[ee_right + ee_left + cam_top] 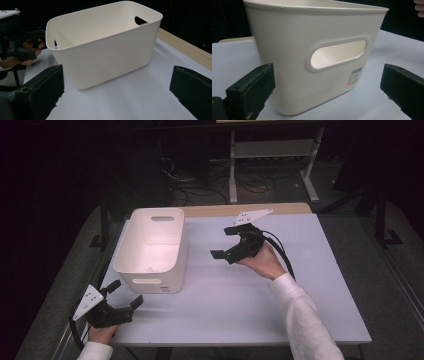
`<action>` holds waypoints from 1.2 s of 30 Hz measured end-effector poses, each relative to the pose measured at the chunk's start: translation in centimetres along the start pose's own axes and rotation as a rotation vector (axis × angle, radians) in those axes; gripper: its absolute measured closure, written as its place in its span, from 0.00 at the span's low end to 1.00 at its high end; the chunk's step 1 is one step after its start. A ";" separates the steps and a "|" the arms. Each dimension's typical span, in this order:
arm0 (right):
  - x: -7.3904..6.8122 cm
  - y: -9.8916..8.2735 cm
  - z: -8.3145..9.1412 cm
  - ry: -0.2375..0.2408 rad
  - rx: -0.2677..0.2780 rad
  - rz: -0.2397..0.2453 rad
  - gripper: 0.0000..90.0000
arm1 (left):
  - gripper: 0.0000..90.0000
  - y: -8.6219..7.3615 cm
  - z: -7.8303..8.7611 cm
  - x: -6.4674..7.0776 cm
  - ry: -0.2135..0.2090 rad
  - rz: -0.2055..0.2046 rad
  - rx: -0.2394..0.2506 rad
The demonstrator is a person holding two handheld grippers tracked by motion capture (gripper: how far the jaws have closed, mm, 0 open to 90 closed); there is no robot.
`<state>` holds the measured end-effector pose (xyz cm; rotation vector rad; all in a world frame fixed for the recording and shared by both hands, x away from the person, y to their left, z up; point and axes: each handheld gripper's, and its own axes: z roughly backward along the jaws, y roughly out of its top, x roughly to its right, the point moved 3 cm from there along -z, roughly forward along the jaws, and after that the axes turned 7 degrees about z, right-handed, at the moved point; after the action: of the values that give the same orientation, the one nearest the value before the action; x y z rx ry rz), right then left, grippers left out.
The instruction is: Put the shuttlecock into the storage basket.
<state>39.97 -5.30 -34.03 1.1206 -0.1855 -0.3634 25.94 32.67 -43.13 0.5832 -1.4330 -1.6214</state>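
A white plastic bin with oval handle cut-outs stands upright on the left part of the table; I see nothing inside it. My left gripper is open at the table's front left corner, just short of the bin's near end wall, which carries a barcode sticker. My right gripper is open above the table's middle, a little to the right of the bin's long side, jaws pointing at it. Neither gripper holds anything.
The table has a pale top with a wooden strip along its far edge. Behind it stand a white shelf frame and tangled cables on the floor. In the right gripper view the left gripper shows beyond the bin.
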 end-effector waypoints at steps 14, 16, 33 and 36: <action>0.8 -2.1 2.0 -0.049 0.024 -0.027 0.00 | 0.00 0.0 -0.1 0.0 0.001 0.010 0.001; 0.8 -2.4 2.4 -0.054 0.025 -0.036 0.00 | 0.00 0.0 -0.1 0.0 0.002 0.012 0.001; 1.8 -5.8 4.7 -0.088 0.035 -0.089 0.00 | 0.00 0.0 -0.2 0.0 0.004 0.012 -0.004; 1.8 -6.2 5.1 -0.095 0.036 -0.094 0.00 | 0.00 0.0 -0.2 0.0 0.001 0.011 -0.006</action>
<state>38.83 -12.66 -37.46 1.1503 -0.2245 -0.4996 26.06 32.59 -43.18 0.5722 -1.4277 -1.6162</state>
